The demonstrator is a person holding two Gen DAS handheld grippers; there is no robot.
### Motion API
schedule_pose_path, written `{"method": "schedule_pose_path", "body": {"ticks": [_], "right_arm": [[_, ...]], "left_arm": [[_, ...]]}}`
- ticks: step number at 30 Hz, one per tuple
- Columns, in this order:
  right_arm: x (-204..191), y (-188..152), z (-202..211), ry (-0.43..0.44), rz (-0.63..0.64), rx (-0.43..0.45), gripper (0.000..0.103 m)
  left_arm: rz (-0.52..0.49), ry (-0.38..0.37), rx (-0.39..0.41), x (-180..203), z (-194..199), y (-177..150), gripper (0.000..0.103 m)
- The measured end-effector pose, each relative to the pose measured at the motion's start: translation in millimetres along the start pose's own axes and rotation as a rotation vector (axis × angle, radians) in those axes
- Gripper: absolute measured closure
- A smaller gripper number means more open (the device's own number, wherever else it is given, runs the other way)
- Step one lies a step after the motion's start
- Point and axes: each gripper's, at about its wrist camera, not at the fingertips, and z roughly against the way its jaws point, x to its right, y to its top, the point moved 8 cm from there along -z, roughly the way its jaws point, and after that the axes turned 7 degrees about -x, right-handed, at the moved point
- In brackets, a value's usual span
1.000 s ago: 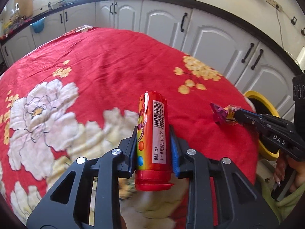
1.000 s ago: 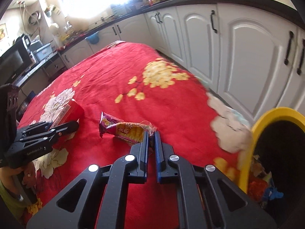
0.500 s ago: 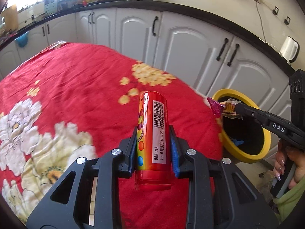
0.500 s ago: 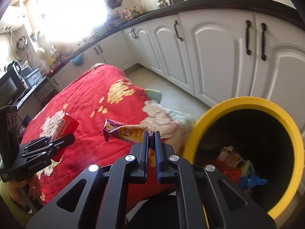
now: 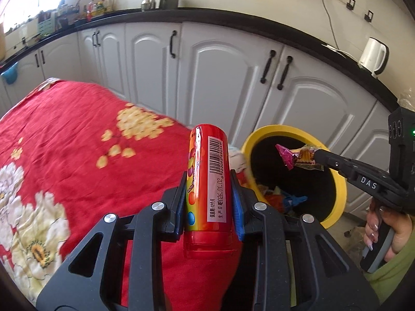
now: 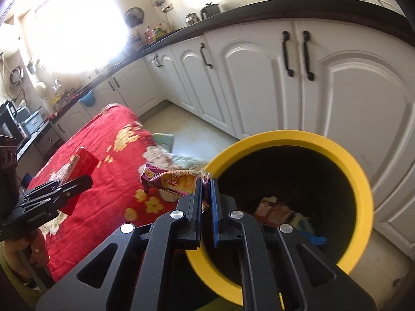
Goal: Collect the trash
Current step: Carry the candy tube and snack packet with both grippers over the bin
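Observation:
My left gripper (image 5: 207,178) is shut on a red candy tube (image 5: 207,181) with a barcode label, held upright above the edge of the red flowered tablecloth (image 5: 77,155). My right gripper (image 6: 206,184) is shut on a purple and yellow snack wrapper (image 6: 168,181) and holds it over the near rim of the yellow trash bin (image 6: 363,181). In the left wrist view the wrapper (image 5: 298,155) hangs over the bin's mouth (image 5: 339,181). The bin holds several pieces of trash. The tube also shows in the right wrist view (image 6: 80,163).
White cabinet doors (image 5: 220,77) with black handles stand right behind the bin. A black countertop (image 5: 233,20) above carries pots and a white kettle (image 5: 373,54). Pale floor (image 6: 186,127) lies between table and cabinets.
Both grippers have swung right, away from the table toward the bin. The wrapper has gone from above the tablecloth to over the bin's mouth. Both grips are unchanged.

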Motion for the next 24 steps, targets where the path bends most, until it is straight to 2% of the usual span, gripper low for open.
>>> {"method": "schedule_pose_path", "body": {"ticks": [13,24], "right_arm": [[53.2,-6.6,22.6,-0.078,-0.053,0.033,0.097],[85.7,-21.3,24.2,-0.156,-0.059,0.022,0.097]], "left_arm": [[-0.043,-0.054,0.010,57.4,-13.0,10.6,0.081],[-0.069,-0.090,-0.021,88.1,-33.2,8.1,0.081]]}}
